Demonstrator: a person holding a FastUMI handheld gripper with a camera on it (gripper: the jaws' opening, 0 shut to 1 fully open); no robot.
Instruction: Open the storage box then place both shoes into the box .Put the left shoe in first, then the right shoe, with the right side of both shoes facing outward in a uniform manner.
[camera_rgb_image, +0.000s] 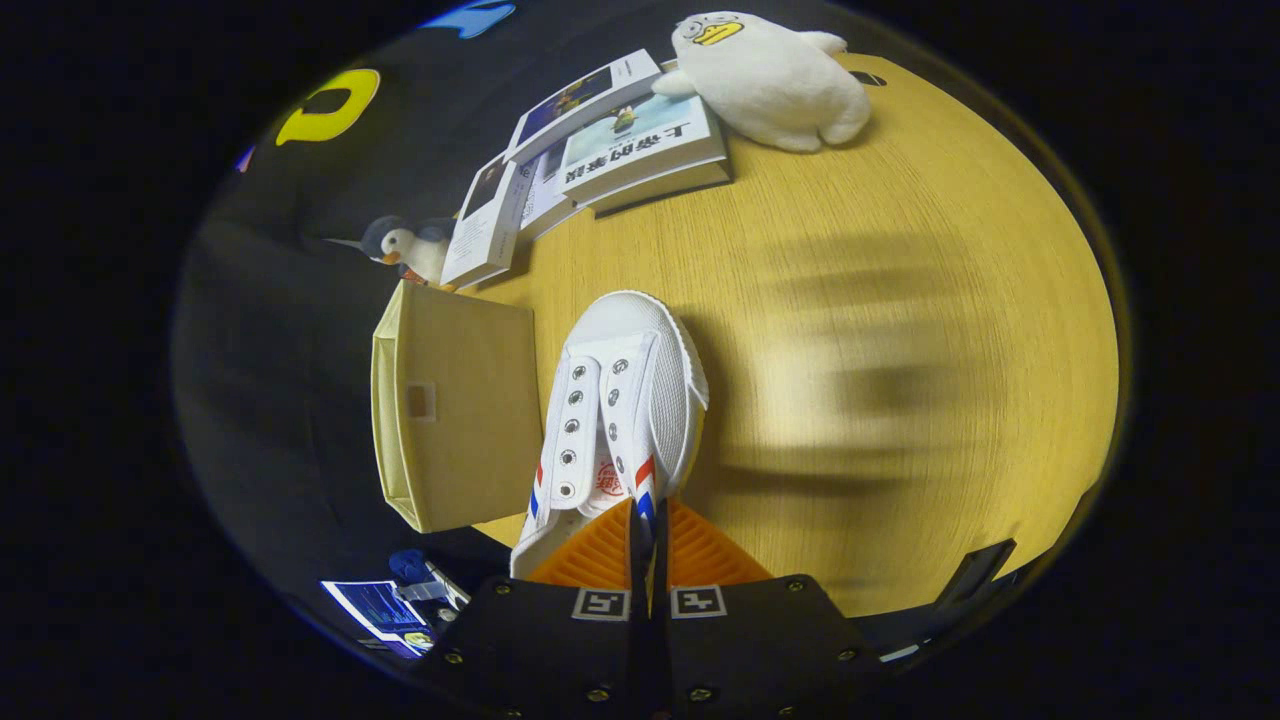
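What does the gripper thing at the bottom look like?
The gripper has two black blocky halves side by side, dotted with small shiny screws. Each half wears a little square black-and-white marker near the front. The two fingers are ribbed wedges that narrow toward their tips.

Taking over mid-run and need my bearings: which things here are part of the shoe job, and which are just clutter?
Job:
- white shoe, side wall pinched between the fingers of the gripper
- beige storage box, beside the shoe

Clutter:
- books, beyond the box
- white duck plush, next to the books
- penguin toy, behind the box
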